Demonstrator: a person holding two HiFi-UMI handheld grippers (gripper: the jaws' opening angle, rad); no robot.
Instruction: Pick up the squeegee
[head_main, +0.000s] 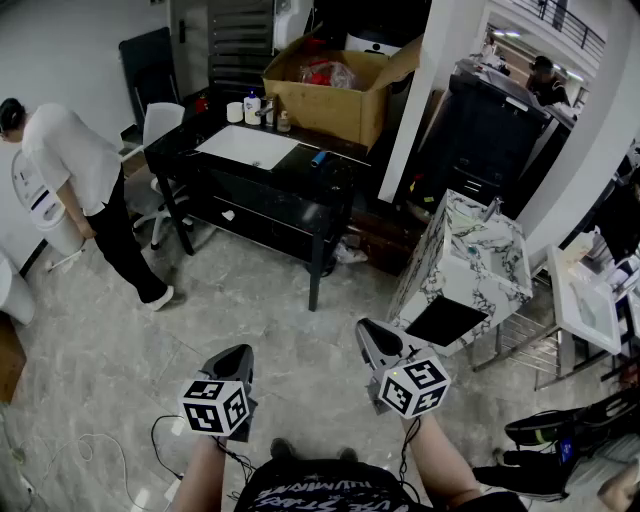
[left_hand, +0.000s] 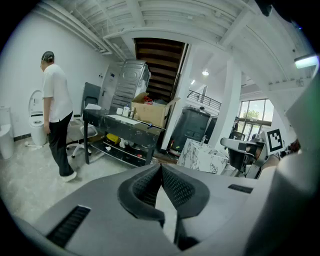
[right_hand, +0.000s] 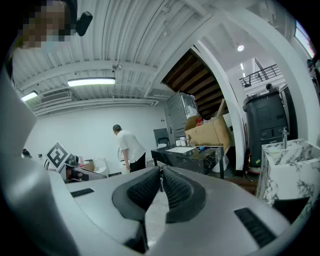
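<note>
- No squeegee that I can name for sure; my best guess is the small blue item (head_main: 318, 157) on the black counter (head_main: 340, 178), beside the white basin (head_main: 247, 147) and in front of the cardboard box (head_main: 330, 95).
- It's too small to read its long axis or which end is the handle.
- It lies straight ahead, well apart from me across open floor (head_main: 250, 310), roughly between my two hands.
- My right gripper (head_main: 368, 330) looks slightly nearer it than my left gripper (head_main: 243, 350); neither is in reach.
- Right jaws: pads together at the tips, nothing between them.
- Left jaws: closed tip to tip too, empty.
- I judge the pickup hasn't begun; next comes walking up to the counter, then opening whichever jaws line up with the handle.
</note>
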